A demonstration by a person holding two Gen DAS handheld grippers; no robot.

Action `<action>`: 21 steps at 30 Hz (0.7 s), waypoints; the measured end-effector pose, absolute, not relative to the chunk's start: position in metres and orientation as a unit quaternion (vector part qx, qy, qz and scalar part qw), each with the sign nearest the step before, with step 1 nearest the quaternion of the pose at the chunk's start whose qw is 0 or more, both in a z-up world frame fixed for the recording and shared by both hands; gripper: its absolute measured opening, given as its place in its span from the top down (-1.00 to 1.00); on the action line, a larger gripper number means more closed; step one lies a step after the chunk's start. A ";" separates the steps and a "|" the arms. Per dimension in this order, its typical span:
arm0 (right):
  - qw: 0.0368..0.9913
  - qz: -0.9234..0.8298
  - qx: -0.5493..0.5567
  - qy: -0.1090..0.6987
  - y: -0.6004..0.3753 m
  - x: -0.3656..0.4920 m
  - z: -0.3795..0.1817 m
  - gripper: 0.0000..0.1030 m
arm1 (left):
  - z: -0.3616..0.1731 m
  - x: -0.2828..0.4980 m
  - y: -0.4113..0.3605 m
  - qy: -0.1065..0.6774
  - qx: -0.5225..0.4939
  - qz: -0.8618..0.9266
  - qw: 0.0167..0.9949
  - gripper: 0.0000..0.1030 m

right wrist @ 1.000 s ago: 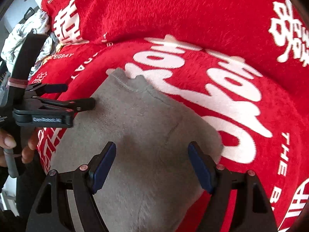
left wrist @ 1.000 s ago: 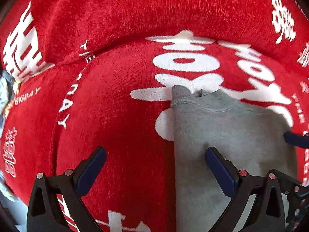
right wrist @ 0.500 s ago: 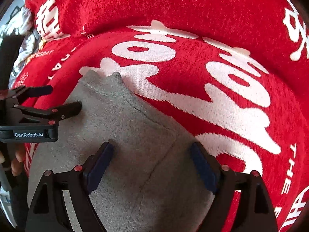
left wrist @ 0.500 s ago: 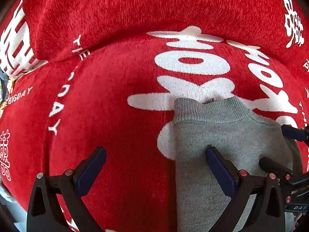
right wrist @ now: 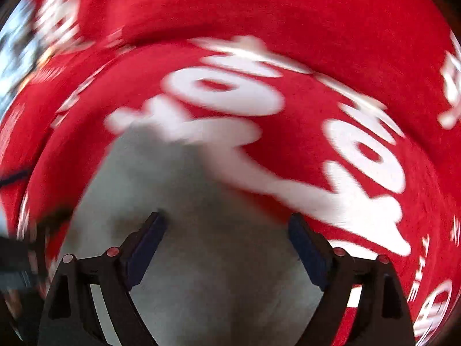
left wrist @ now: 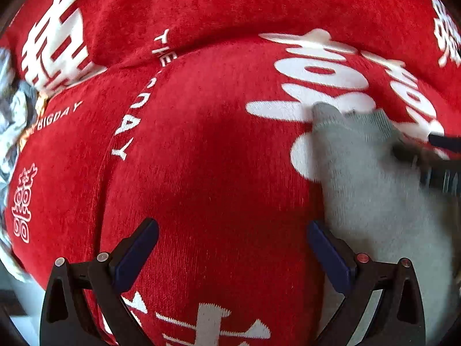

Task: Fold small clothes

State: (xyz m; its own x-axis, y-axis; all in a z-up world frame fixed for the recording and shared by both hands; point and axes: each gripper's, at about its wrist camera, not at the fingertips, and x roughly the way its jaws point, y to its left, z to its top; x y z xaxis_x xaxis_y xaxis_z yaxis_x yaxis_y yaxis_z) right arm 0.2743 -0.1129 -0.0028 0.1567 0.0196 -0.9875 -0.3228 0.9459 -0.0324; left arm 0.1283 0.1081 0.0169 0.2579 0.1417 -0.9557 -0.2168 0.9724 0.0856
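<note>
A small grey knit garment [left wrist: 374, 190] lies on a red plush blanket [left wrist: 216, 158] with white lettering. Its ribbed collar points away from me. My left gripper [left wrist: 233, 245] is open and empty over bare blanket, with its right finger [left wrist: 328, 250] at the garment's left edge. My right gripper [right wrist: 227, 239] is open and empty above the garment [right wrist: 219, 230], which fills the lower middle of the blurred right wrist view. The right gripper's tips also show in the left wrist view [left wrist: 432, 155], at the garment's right side.
The blanket rises in a thick fold [left wrist: 230, 8] along the far side. A crumpled grey and white patterned cloth [left wrist: 11, 109] lies past the blanket's left edge. The left gripper shows blurred at the left rim of the right wrist view [right wrist: 26, 230].
My left gripper has shifted left, off the garment and over bare blanket. My right gripper is moving fast, so its view is blurred. Both stay open.
</note>
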 end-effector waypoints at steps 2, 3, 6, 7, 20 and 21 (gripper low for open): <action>0.762 0.103 -0.068 0.636 -0.132 0.280 0.003 -0.74 | 0.025 0.130 0.113 0.583 -0.067 0.109 0.803 -1.00; 0.766 0.106 -0.065 0.631 -0.135 0.279 0.007 -0.74 | 0.028 0.135 0.116 0.576 -0.092 0.107 0.805 -1.00; 0.769 0.143 -0.079 0.618 -0.123 0.276 0.014 -0.74 | 0.031 0.155 0.108 0.575 -0.101 0.105 0.805 -1.00; 0.767 0.150 -0.088 0.617 -0.117 0.275 0.012 -0.74 | 0.029 0.160 0.101 0.578 -0.084 0.101 0.805 -1.00; 0.768 0.249 -0.164 0.566 -0.131 0.218 0.063 -0.80 | 0.062 0.132 0.078 0.558 -0.026 0.067 0.827 -1.00; 0.763 0.278 -0.174 0.557 -0.129 0.205 0.069 -0.80 | 0.065 0.128 0.075 0.556 -0.027 0.060 0.828 -1.00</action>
